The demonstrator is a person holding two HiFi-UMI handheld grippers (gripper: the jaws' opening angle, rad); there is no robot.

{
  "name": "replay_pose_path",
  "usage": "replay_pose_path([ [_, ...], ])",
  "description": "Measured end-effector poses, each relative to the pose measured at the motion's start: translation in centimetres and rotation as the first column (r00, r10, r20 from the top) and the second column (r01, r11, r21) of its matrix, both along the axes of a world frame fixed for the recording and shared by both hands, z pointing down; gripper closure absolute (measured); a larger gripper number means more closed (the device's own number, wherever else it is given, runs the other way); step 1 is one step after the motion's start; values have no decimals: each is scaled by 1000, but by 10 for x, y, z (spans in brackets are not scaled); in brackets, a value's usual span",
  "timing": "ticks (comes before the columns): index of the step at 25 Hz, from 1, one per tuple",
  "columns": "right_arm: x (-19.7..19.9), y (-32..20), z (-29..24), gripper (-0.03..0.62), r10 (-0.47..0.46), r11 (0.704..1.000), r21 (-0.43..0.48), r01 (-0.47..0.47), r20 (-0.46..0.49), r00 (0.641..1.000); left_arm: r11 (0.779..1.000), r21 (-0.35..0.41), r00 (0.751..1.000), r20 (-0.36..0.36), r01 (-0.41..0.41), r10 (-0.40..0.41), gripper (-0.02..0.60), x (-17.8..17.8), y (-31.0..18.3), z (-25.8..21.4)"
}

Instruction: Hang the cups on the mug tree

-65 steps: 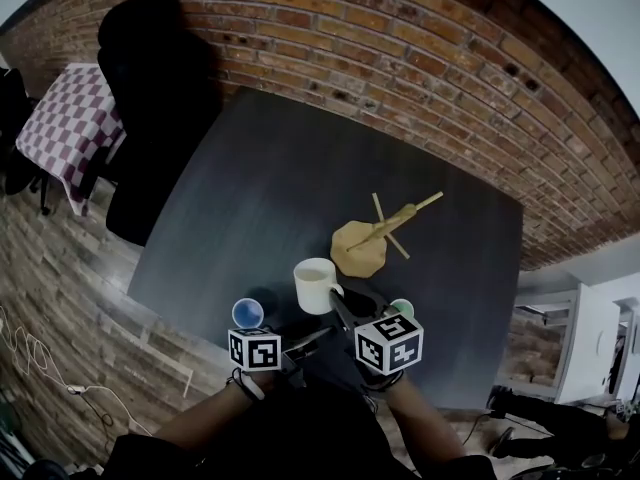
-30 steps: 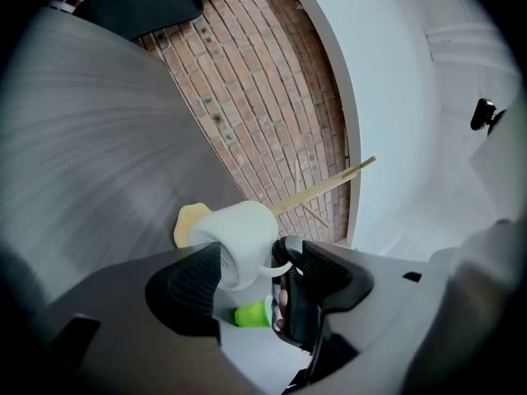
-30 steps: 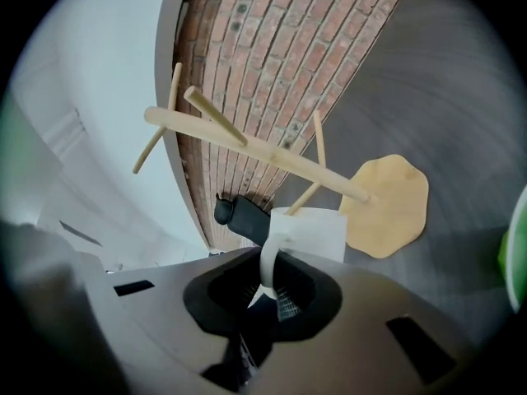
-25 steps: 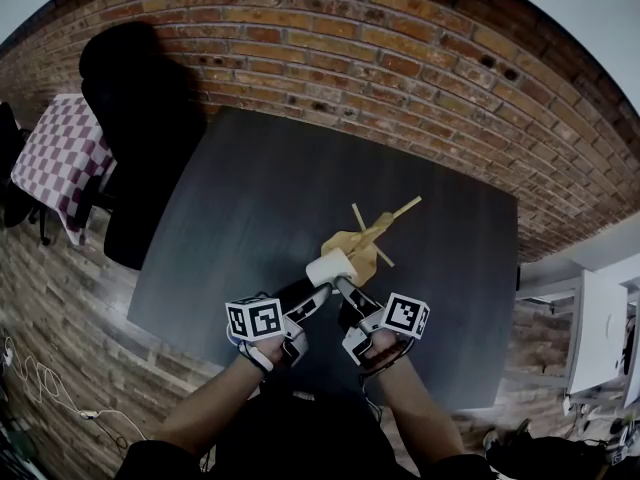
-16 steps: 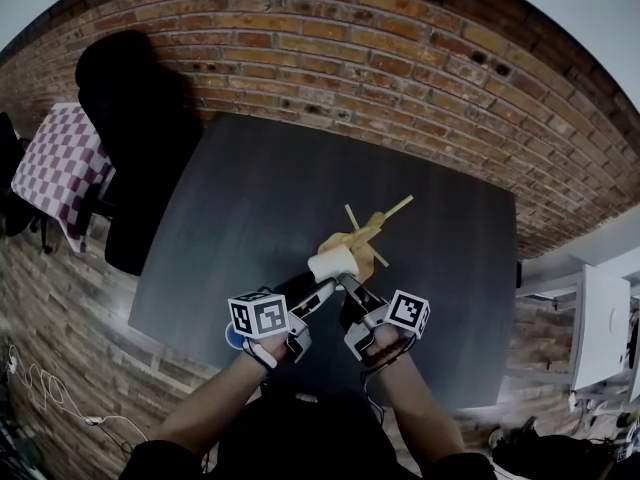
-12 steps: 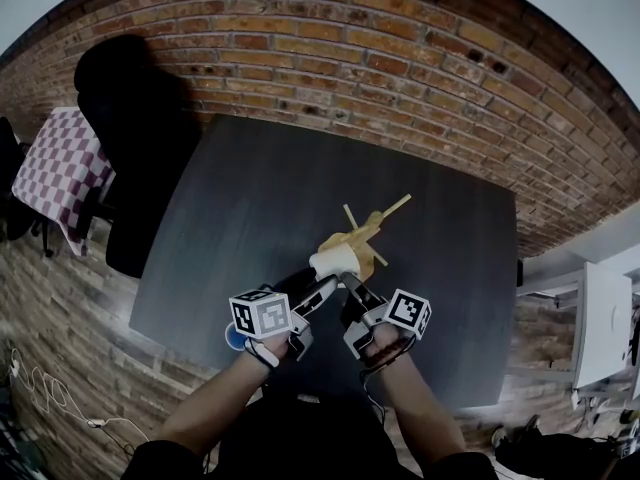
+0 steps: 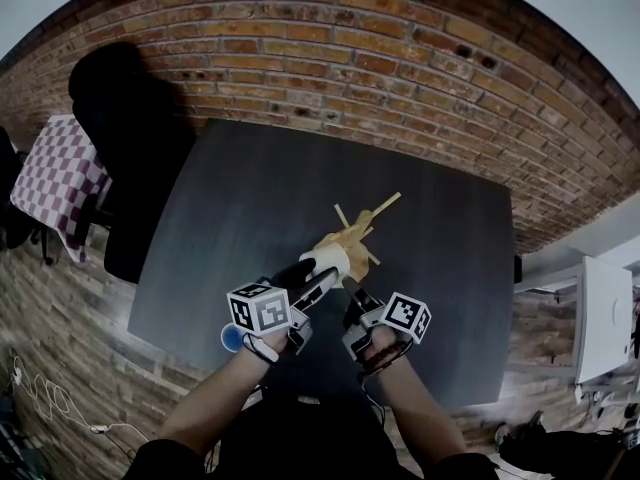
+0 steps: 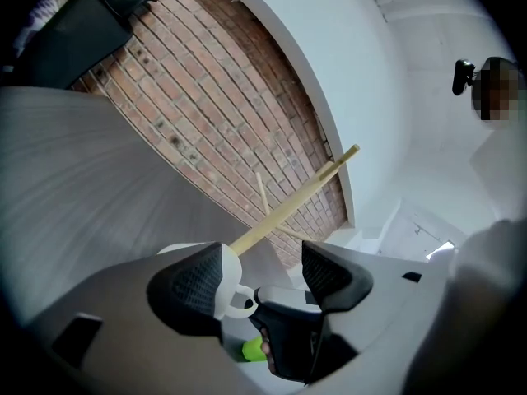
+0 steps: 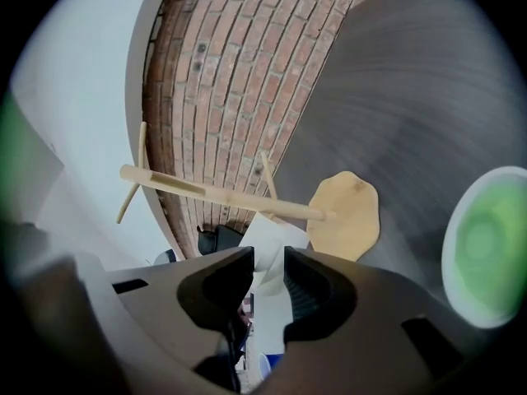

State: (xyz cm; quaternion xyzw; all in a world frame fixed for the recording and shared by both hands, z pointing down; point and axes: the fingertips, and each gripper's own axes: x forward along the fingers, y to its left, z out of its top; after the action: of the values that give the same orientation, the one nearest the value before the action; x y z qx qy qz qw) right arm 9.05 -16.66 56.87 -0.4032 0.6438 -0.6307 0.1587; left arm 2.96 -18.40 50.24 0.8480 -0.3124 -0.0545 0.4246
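Lifted off the desk [image 7: 250, 198] earlier, the white cup [image 7: 328, 261] is now against the mug tree [image 7: 362, 223] at frame centre, my right tool [image 9: 268, 282] opening around it, my left tool [image 8: 263, 274] standing apart.

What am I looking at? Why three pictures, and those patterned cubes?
No robot: a person holds two tongs, each carrying a marker cube and a camera. The wide picture comes from a head camera looking down at a dark table; the others look along each pair of tongs. On the table: a wooden mug tree, a blue cup, a green-lined cup. The white cup is at the tree, in the gap of the right tongs, which are opening; the left tongs stand open beside it.
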Motion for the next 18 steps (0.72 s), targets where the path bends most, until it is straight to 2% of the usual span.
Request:
replay_pose_path([
  [6,1,-1,2,487,-10,1000,1,10,-5,1000,998,22,998,-18,65,-65,275,-14,3,-7],
  [11,5,-2,-2,487,9,1000,18,-8,-11,1000,1000,7,999,28,29,-29,275,-20,15,7],
  [18,5,-2,-7,487,-13,999,36,14,-48,999,1000,-28,999,38,12,-11,275,-15,23,22],
])
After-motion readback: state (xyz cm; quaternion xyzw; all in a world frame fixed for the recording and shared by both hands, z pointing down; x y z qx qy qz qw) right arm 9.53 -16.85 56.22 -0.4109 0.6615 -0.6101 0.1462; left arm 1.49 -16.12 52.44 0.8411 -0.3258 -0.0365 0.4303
